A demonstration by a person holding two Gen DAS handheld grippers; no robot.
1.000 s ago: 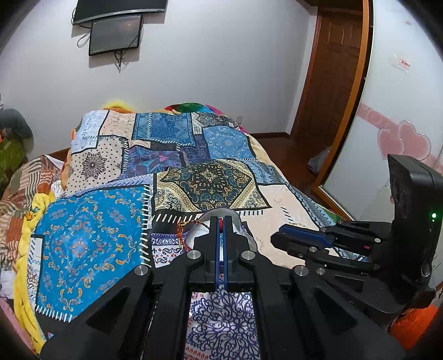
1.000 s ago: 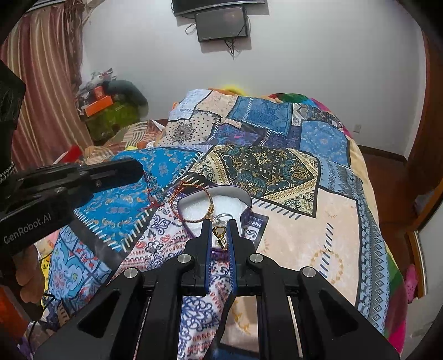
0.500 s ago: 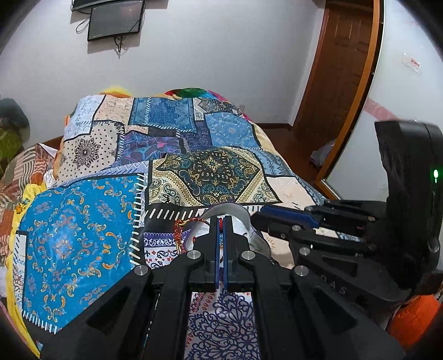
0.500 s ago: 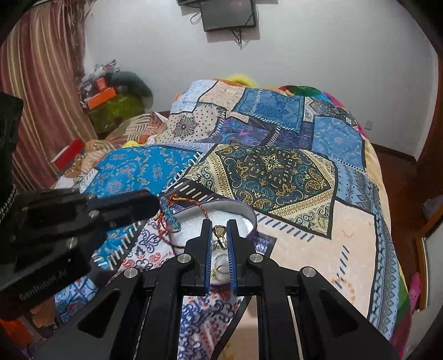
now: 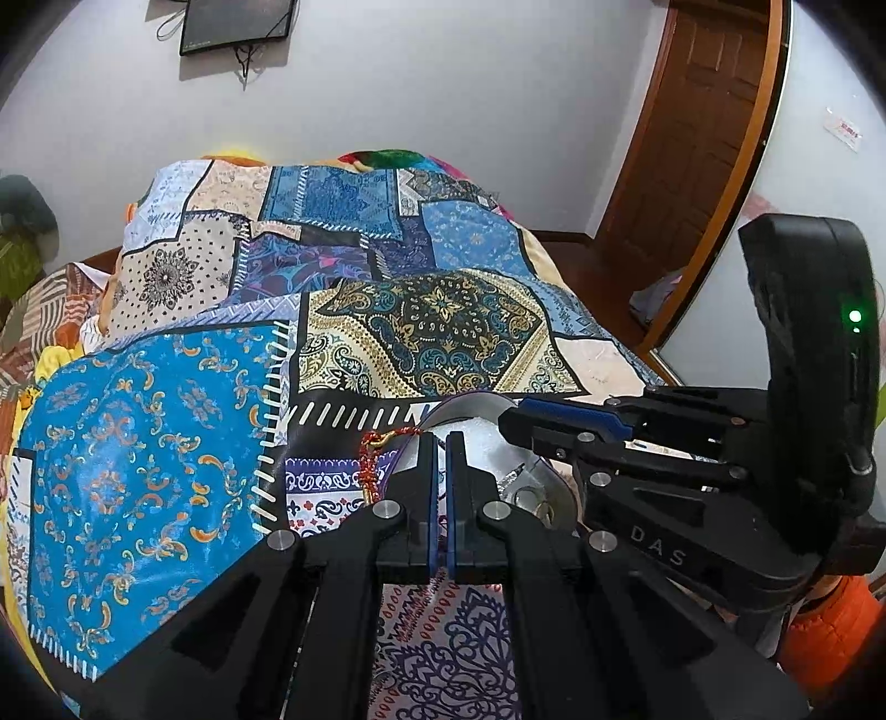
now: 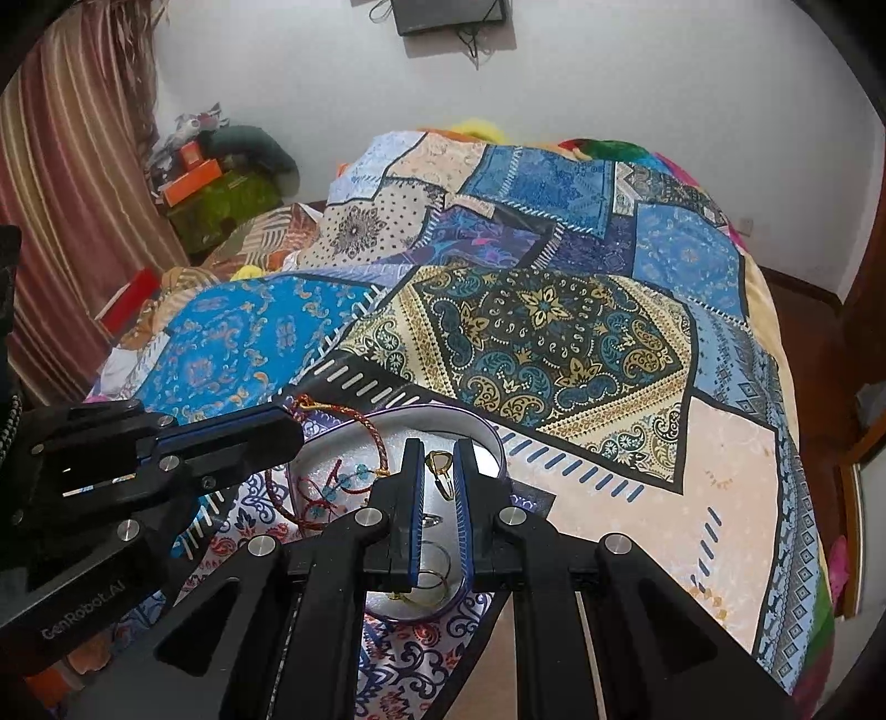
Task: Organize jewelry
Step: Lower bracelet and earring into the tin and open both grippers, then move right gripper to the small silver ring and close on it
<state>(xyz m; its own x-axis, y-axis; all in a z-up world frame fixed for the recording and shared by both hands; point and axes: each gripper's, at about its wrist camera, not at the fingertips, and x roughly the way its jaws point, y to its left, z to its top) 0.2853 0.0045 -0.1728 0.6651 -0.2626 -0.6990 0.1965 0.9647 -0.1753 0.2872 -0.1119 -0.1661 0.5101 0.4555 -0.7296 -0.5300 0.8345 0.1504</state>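
A round white jewelry box [image 6: 487, 429] with a purple rim lies on the patchwork bedspread [image 6: 554, 332]; it also shows in the left wrist view [image 5: 470, 412]. My left gripper [image 5: 441, 443] is shut on a red braided bracelet [image 6: 376, 437], whose loop hangs over the box's left rim [image 5: 368, 465]. My right gripper [image 6: 437, 451] is over the box, its jaws slightly parted around a small gold earring [image 6: 440, 465]; whether they clamp it I cannot tell. Rings [image 6: 434, 559] lie in the box.
The bed slopes away toward a white wall with a dark screen [image 6: 448, 14]. Striped curtains [image 6: 61, 183] and clutter stand at left. A wooden door [image 5: 698, 138] is at right.
Both grippers came closer together over the box. The right jaws have parted slightly around the gold earring. The bracelet loop now drapes into the box.
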